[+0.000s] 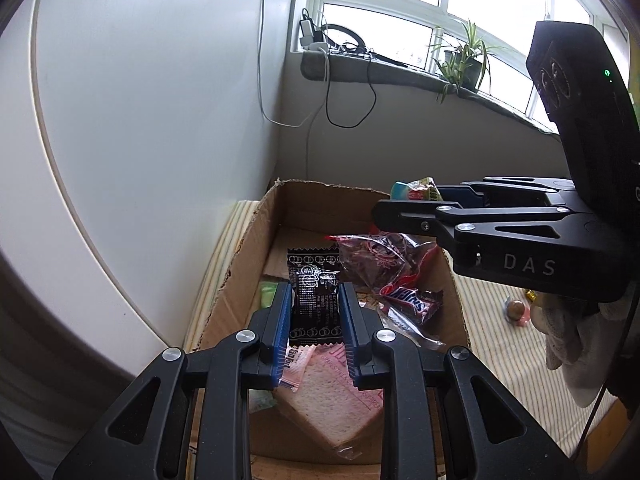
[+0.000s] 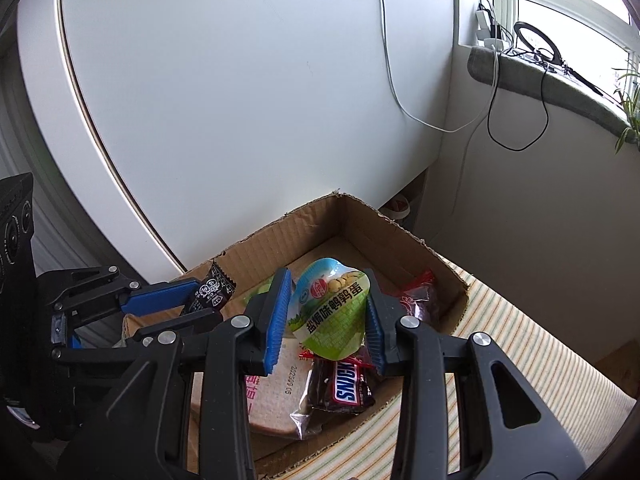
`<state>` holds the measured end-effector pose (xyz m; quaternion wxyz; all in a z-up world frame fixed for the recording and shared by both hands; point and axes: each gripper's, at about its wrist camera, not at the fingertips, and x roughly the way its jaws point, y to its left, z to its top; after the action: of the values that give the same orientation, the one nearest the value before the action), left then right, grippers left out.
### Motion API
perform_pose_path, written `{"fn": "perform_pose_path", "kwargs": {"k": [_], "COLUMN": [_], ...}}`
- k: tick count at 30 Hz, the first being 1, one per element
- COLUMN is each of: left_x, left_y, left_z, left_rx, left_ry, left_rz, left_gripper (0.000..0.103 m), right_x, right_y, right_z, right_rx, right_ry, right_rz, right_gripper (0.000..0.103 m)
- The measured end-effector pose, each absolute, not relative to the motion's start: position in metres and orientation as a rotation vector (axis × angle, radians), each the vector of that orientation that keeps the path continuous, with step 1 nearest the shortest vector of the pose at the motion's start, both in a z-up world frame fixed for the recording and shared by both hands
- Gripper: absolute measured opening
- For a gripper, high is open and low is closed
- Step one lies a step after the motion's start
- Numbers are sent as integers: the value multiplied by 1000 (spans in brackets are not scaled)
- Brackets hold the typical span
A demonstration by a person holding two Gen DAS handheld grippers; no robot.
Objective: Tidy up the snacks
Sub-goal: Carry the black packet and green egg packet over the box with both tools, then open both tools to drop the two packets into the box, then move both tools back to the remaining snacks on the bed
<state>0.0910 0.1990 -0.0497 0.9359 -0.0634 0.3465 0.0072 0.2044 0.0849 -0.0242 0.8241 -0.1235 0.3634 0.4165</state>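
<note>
My left gripper is shut on a black snack packet and holds it above the open cardboard box. My right gripper is shut on a green and blue quail-egg pouch, also held over the box. In the box lie a Snickers bar, a wrapped slice of bread and a dark red bag. The right gripper shows in the left wrist view, the left gripper in the right wrist view with its black packet.
The box stands on a striped cloth beside a white cabinet. Loose wrapped candies lie on the cloth to the right of the box. A windowsill with cables and a potted plant is behind.
</note>
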Motion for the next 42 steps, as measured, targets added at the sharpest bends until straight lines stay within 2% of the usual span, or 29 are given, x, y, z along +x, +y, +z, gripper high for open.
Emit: {"fn": "perform_pose_path", "kwargs": {"k": [13,15,16,42], "left_x": [93,92,91,74], "left_y": [197,198,198,151], "left_z": [-51,-51,-51,-28], "left_rx": [-133,-136,-138,-102], "left_ry": [718,716,715,674], "left_rz": [27,31,29,1], "left_gripper": [23,28,28,28], "right_x": [208,207,205,188], "right_y": [90,89,88,9], "right_z": [-26,-25,-24,1], "right_rx": [-276,-277,-276,-240], "right_ry": [772,769,765,737], "right_rz": [869,865,864,812], "right_gripper": [46,61,61,61]}}
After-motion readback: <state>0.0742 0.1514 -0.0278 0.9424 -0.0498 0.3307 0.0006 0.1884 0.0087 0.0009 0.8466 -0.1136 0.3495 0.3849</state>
